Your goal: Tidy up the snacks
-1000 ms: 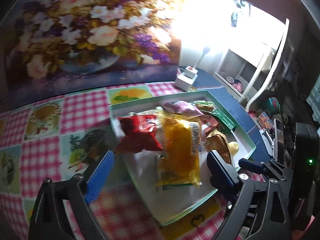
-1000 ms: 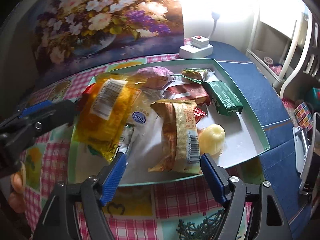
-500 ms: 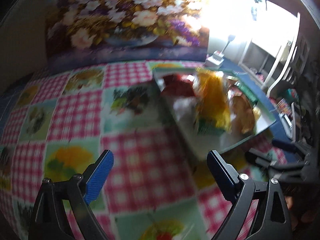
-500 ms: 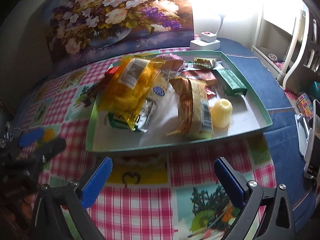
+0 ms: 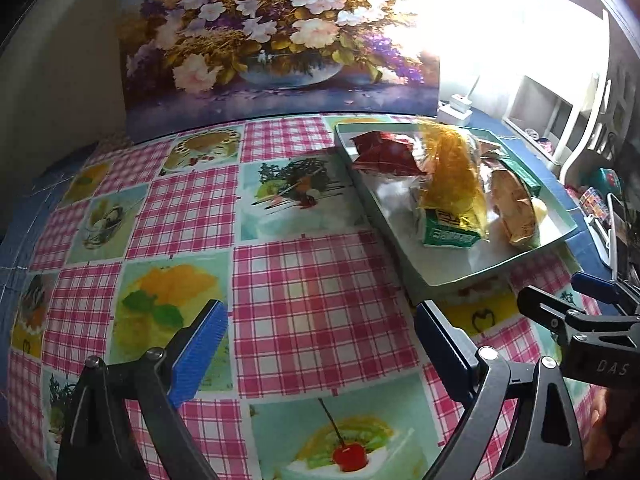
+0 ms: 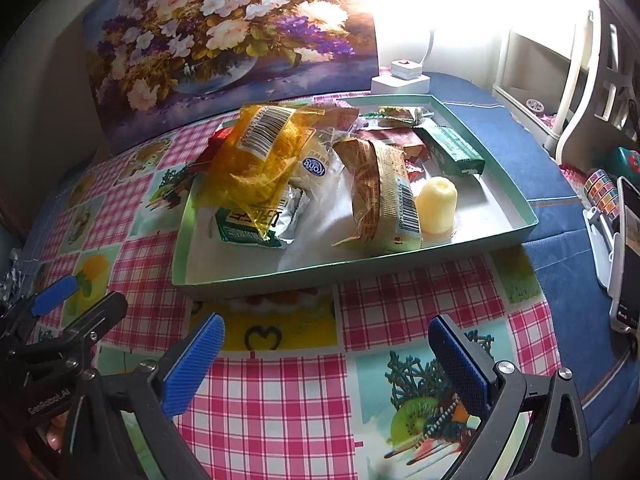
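A pale green tray [image 6: 360, 268] holds several snack packets: a yellow bag [image 6: 260, 152], a brown packet [image 6: 380, 192], a green bar [image 6: 452, 150] and a pale yellow jelly cup [image 6: 436, 204]. My right gripper [image 6: 328, 354] hangs open over the checked cloth, short of the tray's near rim, with nothing between its blue pads. My left gripper [image 5: 320, 344] is open and empty too, over the cloth to the left of the tray [image 5: 500, 268]. A red packet [image 5: 384, 152] lies at the tray's far left corner. Each gripper shows at the edge of the other's view.
A flower painting [image 5: 280, 40] stands against the wall behind the table. A white power strip [image 6: 400, 76] sits behind the tray. On the blue cloth at the right edge stands a phone on a stand [image 6: 628, 256]. White shelving rises at the far right.
Both grippers have drawn back from the tray to the cloth in front of it. The left one swung away to the left. The right one's jaws have spread wider.
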A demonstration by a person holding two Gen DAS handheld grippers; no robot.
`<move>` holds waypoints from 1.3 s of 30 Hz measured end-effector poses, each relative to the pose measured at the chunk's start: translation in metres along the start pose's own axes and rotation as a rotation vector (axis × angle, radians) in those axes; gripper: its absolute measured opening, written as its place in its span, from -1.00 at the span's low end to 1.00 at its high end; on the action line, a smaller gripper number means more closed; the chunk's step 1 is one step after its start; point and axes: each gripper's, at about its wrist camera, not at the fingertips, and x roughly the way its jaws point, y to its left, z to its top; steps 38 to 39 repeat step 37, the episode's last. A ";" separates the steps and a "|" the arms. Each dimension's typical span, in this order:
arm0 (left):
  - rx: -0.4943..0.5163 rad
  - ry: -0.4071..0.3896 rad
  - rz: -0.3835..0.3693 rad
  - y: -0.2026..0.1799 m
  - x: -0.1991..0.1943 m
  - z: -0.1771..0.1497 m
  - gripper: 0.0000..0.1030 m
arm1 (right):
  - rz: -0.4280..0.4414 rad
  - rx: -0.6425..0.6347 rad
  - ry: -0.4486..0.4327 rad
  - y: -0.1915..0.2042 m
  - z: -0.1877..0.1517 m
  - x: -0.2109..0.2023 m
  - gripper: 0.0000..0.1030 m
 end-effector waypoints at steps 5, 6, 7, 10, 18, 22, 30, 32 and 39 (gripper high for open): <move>-0.023 0.013 0.013 0.005 0.007 -0.001 0.84 | 0.000 -0.001 -0.022 0.000 0.000 0.001 1.00; -0.025 0.017 0.016 0.005 0.008 -0.002 0.84 | 0.002 -0.001 -0.022 0.000 0.000 0.002 1.00; -0.025 0.022 0.018 0.005 0.010 -0.002 0.84 | 0.004 0.000 -0.022 0.000 -0.001 0.003 1.00; -0.021 0.026 0.018 0.005 0.011 -0.004 0.84 | 0.007 -0.001 -0.021 0.001 -0.001 0.005 1.00; -0.006 0.016 0.024 0.004 0.010 -0.004 0.84 | 0.011 0.005 -0.026 0.001 -0.002 0.005 1.00; -0.009 0.018 0.032 0.004 0.010 -0.004 0.84 | 0.017 0.009 -0.029 0.000 -0.002 0.004 1.00; -0.010 0.003 0.052 0.004 0.010 -0.005 0.84 | 0.020 0.014 -0.030 -0.002 -0.002 0.004 1.00; -0.013 -0.001 0.063 0.005 0.010 -0.005 0.84 | 0.020 0.015 -0.031 -0.001 -0.002 0.004 1.00; -0.020 -0.003 0.064 0.005 0.010 -0.004 0.84 | 0.020 0.015 -0.032 -0.001 -0.002 0.004 1.00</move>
